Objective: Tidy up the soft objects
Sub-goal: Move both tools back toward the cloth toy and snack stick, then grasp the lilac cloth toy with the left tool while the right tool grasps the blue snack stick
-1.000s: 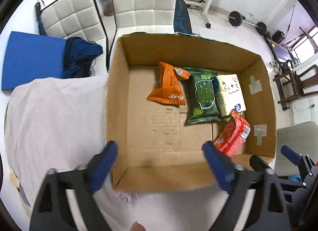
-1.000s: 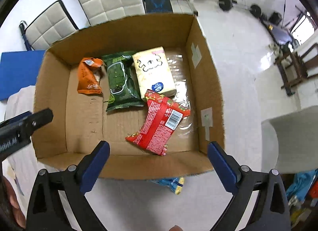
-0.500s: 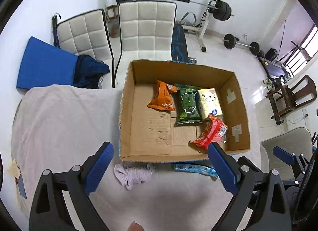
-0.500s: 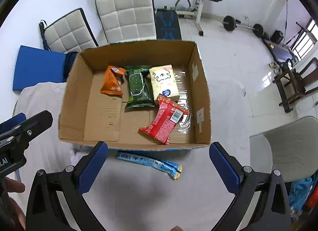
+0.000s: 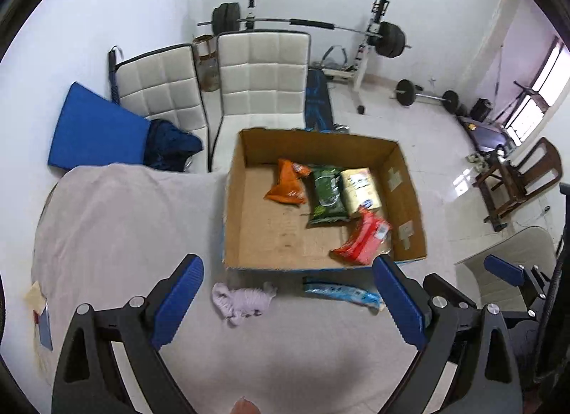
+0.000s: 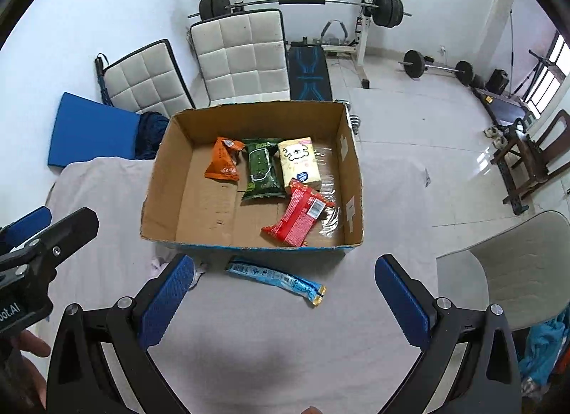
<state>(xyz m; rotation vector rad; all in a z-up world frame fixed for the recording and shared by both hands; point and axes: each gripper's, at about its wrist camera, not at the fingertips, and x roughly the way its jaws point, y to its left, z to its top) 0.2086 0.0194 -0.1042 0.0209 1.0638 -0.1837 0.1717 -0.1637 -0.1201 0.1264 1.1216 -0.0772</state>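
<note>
On the cloth-covered table (image 6: 249, 335) stands an open cardboard box (image 6: 351, 179) holding four packets in its far right part: an orange one (image 6: 222, 164), a green one (image 6: 262, 173), a cream one (image 6: 299, 161) and a red one (image 6: 297, 218) nearest the front wall. Just outside that front wall lie a blue wrapper (image 6: 276, 277) and, to its left, a crumpled lilac cloth (image 5: 242, 301). Both the left gripper (image 5: 288, 303) and the right gripper (image 6: 281, 301) hang above the table with jaws spread wide, gripping nothing.
</note>
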